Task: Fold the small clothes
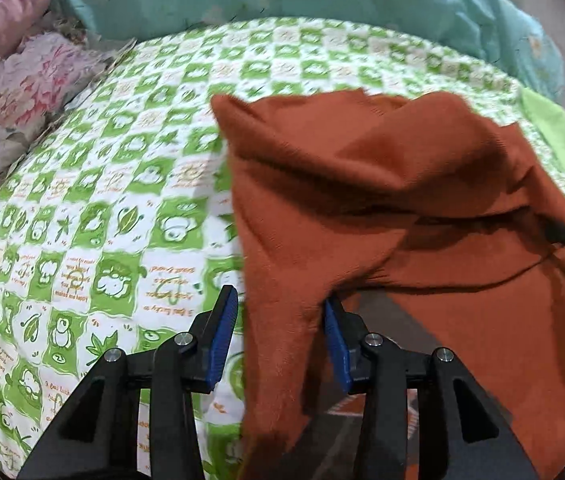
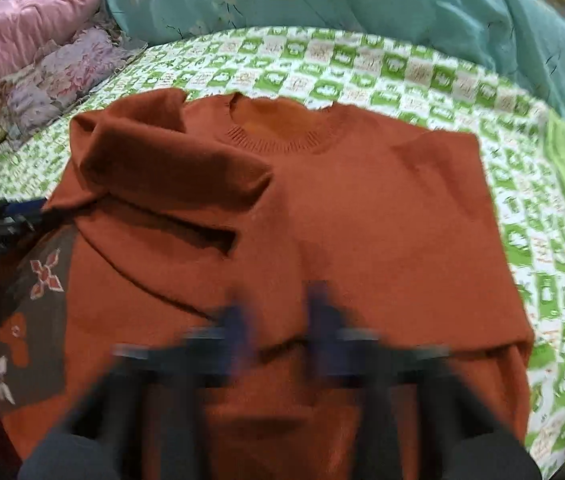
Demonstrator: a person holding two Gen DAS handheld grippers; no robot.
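Left claw (image 1: 280, 330): fingers spread, a hanging fold of the rust-orange sweater (image 2: 362, 208) between the pads, not pinched. Sweater lies neck-up on the green-checked bed sheet (image 2: 382, 68), left sleeve folded inward. Right claw (image 2: 280, 320): motion-blurred above the sweater's lower body; grip cannot be judged.

Soft even indoor light, fisheye bending at dark rims, right tongs (image 2: 282, 320) heavily motion-blurred.

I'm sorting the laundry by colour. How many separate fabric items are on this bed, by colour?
Rust-orange sweater: 1
Green checked sheet: 1
Teal quilt: 1
Pink quilt: 1
Floral pillow: 1
Total: 5
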